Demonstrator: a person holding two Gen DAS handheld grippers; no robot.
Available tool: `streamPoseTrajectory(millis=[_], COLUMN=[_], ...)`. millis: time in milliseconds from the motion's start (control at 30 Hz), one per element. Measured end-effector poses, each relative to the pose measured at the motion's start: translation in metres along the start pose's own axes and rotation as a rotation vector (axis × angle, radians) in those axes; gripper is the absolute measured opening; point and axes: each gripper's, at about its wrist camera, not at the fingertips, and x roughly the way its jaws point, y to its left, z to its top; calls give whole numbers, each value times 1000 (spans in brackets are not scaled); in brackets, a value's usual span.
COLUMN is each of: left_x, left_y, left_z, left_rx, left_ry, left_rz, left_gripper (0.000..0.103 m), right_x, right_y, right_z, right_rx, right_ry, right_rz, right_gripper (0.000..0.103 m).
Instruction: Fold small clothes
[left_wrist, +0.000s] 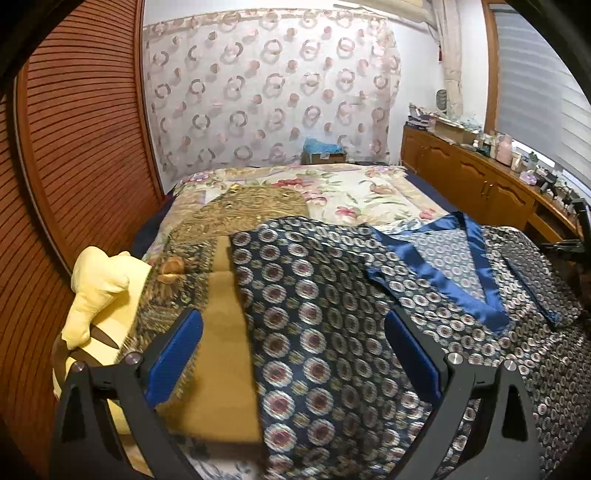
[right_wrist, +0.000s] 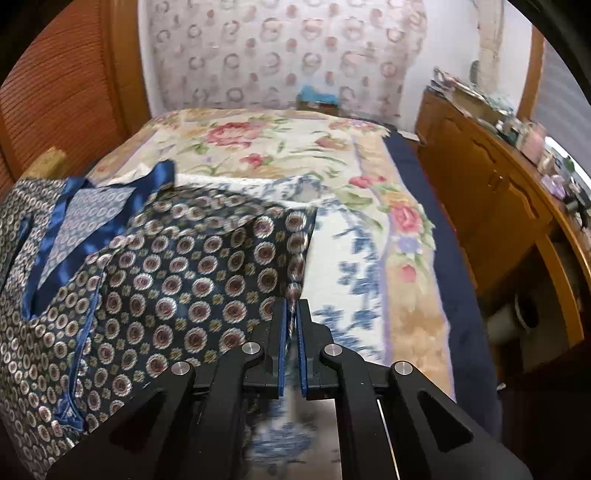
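Far floral bedspread (right_wrist: 280, 147) bare, passable; cabinet (right_wrist: 491, 192) close right, louvered door (left_wrist: 81, 147) left.

Floral bed (right_wrist: 280, 147) under patterned garment (right_wrist: 177, 266).

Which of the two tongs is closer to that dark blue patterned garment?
Right. The right tongs are shut on the edge of the patterned garment, touching it. The left tongs are open above the garment, gripping nothing.
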Motion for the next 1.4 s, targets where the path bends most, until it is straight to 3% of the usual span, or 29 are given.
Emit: streamPoseTrajectory(millis=[33, 100, 200, 333, 400, 533, 867, 1000, 1033, 1100, 1133, 1200, 1333, 1367, 1400], left_x=[2, 7, 13, 21, 26, 42, 79, 79, 78, 76, 74, 69, 54, 48, 45], left_y=[2, 8, 15, 25, 28, 34, 42, 38, 37, 34, 33, 26, 19, 14, 12], left_z=[2, 7, 15, 25, 30, 37, 45, 43, 43, 43, 43, 44, 47, 47, 48], left_rx=[-1, -5, -5, -15, -15, -31, -103, -119, -119, -117, -112, -87, -51, -38, -29], left_ry=[3, 10, 17, 33, 42, 82, 211, 219, 217, 215, 210, 191, 140, 123, 112], left_rz=[1, -1, -3, -21, -26, -38, -90, -136, -145, -152, -153, -155, -168, -166, -166], left_gripper=[100, 100, 94, 86, 72, 65, 64, 63, 60, 35, 30, 9, 2, 1, 1], right_x=[-1, 0, 11, 32, 38, 43, 45, 45, 45, 45, 45, 45, 46, 46, 45], right_y=[-3, -7, -6, -6, -8, -11, -12, -12, -13, -13, -12, -12, -12, -11, -9], right_z=[3, 8, 17, 22, 21, 22, 22, 22, 22, 22, 22, 22, 22, 23, 22], right_rx=[7, 27, 22, 17, 24, 36, 46, 45, 46, 46, 46, 45, 35, 22, 11], right_ry=[-7, -18, -12, 12, 14, 1, 0, 0, 0, 0, 0, 0, -2, -3, -3], right_rz=[-4, 29, 39, 46, 52, 59, 71, 69, 70, 71, 70, 69, 59, 55, 57], right_gripper=[3, 22, 40, 40, 40, 42, 44, 44, 44, 44, 45, 45, 44, 40, 28])
